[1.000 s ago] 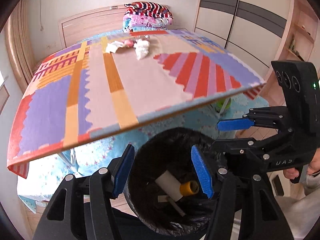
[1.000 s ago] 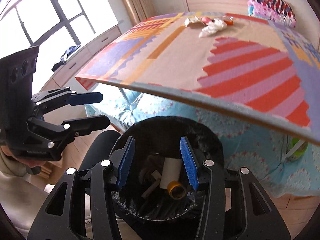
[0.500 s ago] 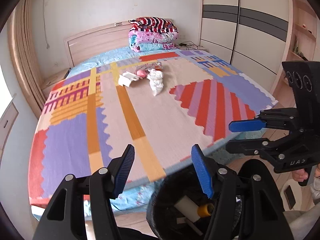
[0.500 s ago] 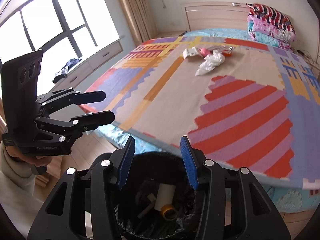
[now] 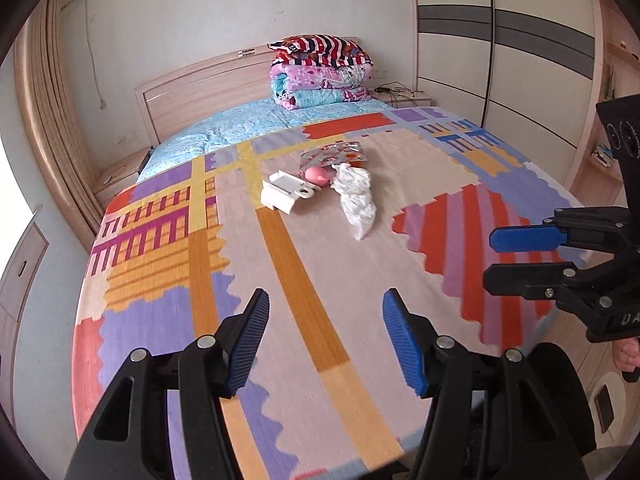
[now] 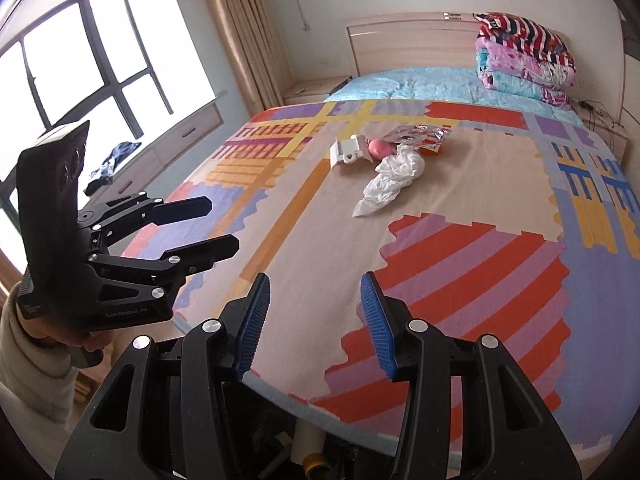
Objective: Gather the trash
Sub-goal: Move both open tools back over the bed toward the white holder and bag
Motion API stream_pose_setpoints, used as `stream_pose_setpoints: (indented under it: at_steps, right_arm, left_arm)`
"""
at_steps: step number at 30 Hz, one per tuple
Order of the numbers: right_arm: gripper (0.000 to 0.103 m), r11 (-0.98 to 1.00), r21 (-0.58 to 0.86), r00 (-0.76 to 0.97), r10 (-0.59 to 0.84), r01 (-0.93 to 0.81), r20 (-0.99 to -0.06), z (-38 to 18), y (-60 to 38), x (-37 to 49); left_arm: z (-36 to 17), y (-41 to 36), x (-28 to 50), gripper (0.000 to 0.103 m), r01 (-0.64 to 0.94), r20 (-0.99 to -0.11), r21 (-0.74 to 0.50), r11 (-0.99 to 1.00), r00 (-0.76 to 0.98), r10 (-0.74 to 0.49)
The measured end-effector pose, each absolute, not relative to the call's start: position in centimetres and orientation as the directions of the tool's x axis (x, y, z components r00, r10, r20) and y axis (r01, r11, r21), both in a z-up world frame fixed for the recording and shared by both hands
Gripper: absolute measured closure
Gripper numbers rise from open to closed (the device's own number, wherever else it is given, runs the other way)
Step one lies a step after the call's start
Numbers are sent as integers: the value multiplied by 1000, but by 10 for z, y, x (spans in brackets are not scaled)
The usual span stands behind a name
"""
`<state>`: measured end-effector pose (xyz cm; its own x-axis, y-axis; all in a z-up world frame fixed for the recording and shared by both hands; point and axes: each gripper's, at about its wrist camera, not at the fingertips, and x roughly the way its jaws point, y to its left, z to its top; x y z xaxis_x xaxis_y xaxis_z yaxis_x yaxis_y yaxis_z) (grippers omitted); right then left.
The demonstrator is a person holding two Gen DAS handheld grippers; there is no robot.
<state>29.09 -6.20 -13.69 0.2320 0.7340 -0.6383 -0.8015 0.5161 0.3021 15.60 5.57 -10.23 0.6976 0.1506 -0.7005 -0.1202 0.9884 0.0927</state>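
Trash lies in a cluster far up the patterned mat: a crumpled white plastic bag (image 5: pixel 357 197) (image 6: pixel 391 184), a white box-like piece (image 5: pixel 285 192) (image 6: pixel 347 151), a pink round item (image 5: pixel 319 175) (image 6: pixel 379 147) and a shiny foil wrapper (image 5: pixel 334 153) (image 6: pixel 416 135). My left gripper (image 5: pixel 325 334) (image 6: pixel 200 226) is open and empty above the mat's near end. My right gripper (image 6: pixel 314 322) (image 5: pixel 508 256) is open and empty too, over the bed's near edge. The black-lined trash bin (image 6: pixel 304 458) shows only as a sliver below the right gripper.
The colourful mat (image 5: pixel 168 264) covers a bed with a wooden headboard (image 5: pixel 208 92). Folded quilts (image 5: pixel 320 72) are stacked at the head. A wardrobe (image 5: pixel 500 52) stands to the right, a window with a low cabinet (image 6: pixel 160 140) to the left.
Both grippers rose from over the trash bin and now look across the bed; the bin has dropped almost out of view. Neither gripper's opening changed.
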Motion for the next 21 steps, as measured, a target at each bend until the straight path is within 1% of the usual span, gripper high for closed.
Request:
stream_pose_setpoints:
  at_steps: [4,10,12,14,21]
  right_arm:
    - [56,537,317,239,727,-782,-643,-140,-49,310]
    - [56,568,307,255,702,-764,-665,-144,-25,337]
    - [56,584,262,287,680,-768,-675,-145,-15,343]
    - [56,600,232,309,660,-765,-685,-145,-7,352]
    - [56,622,271,273,636,-734,-721,-154,13,388]
  left_arm:
    - [-106,72,180,46,-140,-705,60,988,695,141]
    - [-114,93,217,46,-167,-724,70,984,670,165]
    - [-117,99,228,46,-164,-734,47,985,663,146]
    - [-121,105,240,46,-178,-744,44,983,651,151]
    - [-133,117,270,46,-189,-759,51,981,631,161]
